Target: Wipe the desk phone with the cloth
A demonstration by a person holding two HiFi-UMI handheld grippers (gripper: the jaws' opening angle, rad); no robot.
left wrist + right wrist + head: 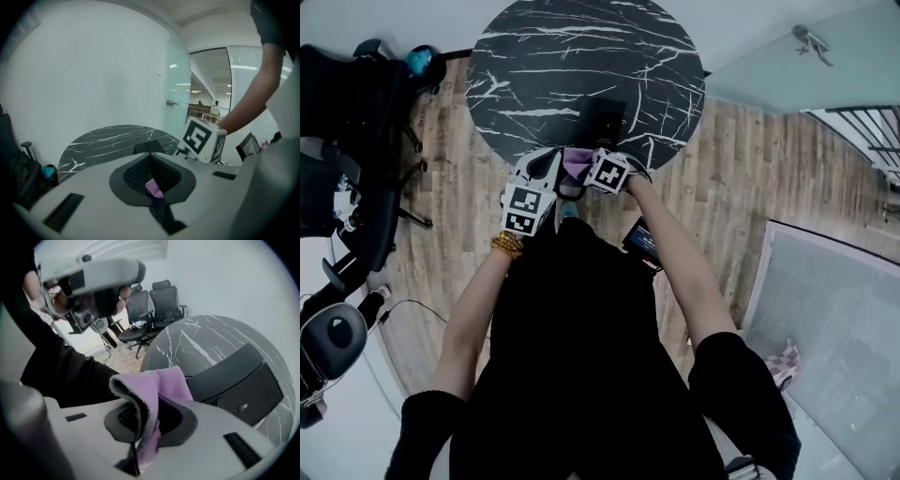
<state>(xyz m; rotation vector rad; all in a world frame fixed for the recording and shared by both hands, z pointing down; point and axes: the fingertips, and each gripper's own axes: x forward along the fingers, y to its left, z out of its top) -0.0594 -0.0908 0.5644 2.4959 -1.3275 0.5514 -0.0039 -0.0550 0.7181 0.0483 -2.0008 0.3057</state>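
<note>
Cloth at the ready: the purple cloth (152, 394) is held up just on the person's side of the black desk phone (236, 380), apparently so it can be gathered into a pad before wiping begins. The right gripper (140, 444) is clamped on a thick fold of it, and the left gripper (157, 199) is pinched tight on a small corner. Both forearms reach forward and converge, bringing the grippers nearly together short of the desk phone, which sits untouched beyond them on the round marble table (534, 56)
</note>
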